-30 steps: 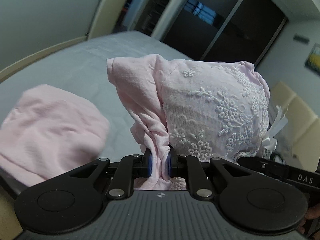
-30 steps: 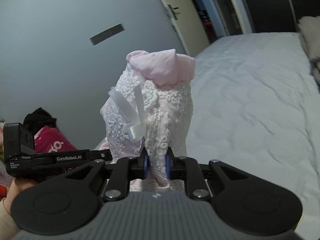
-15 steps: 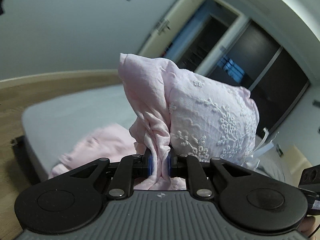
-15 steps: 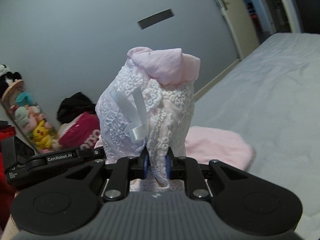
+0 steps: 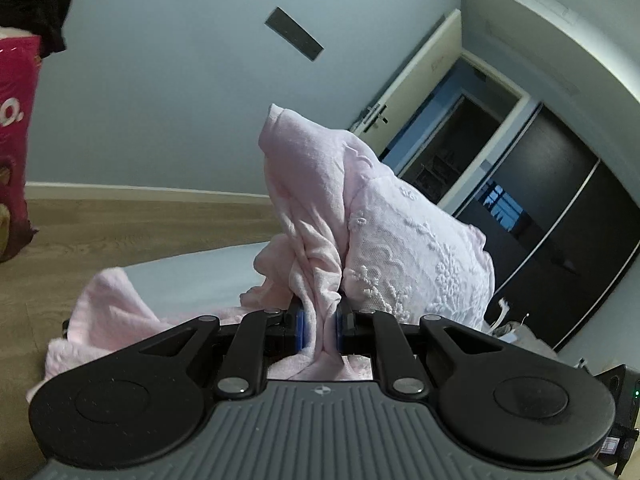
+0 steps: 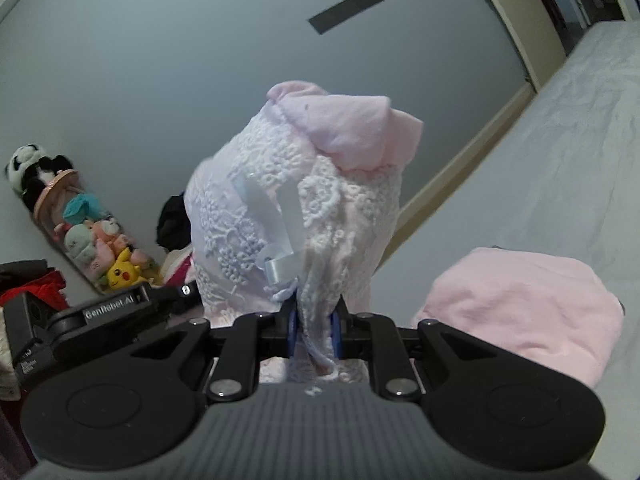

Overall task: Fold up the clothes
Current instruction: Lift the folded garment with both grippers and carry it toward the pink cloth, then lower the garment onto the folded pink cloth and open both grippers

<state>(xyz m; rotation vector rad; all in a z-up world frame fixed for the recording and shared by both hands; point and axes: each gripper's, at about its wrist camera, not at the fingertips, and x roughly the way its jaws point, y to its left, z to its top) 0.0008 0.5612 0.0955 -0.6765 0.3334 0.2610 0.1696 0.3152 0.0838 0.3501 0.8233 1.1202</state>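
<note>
Standing upright, the pink lace garment (image 5: 400, 248) is pinched by both grippers' jaws.

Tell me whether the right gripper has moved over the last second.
Yes. The right gripper, shut on the lace garment, swung left: the door left its view, and the toy shelf and pink pile entered.

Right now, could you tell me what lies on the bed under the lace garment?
A folded pink garment lies on the bed, partly under the lifted lace garment; its near edge is covered.
</note>
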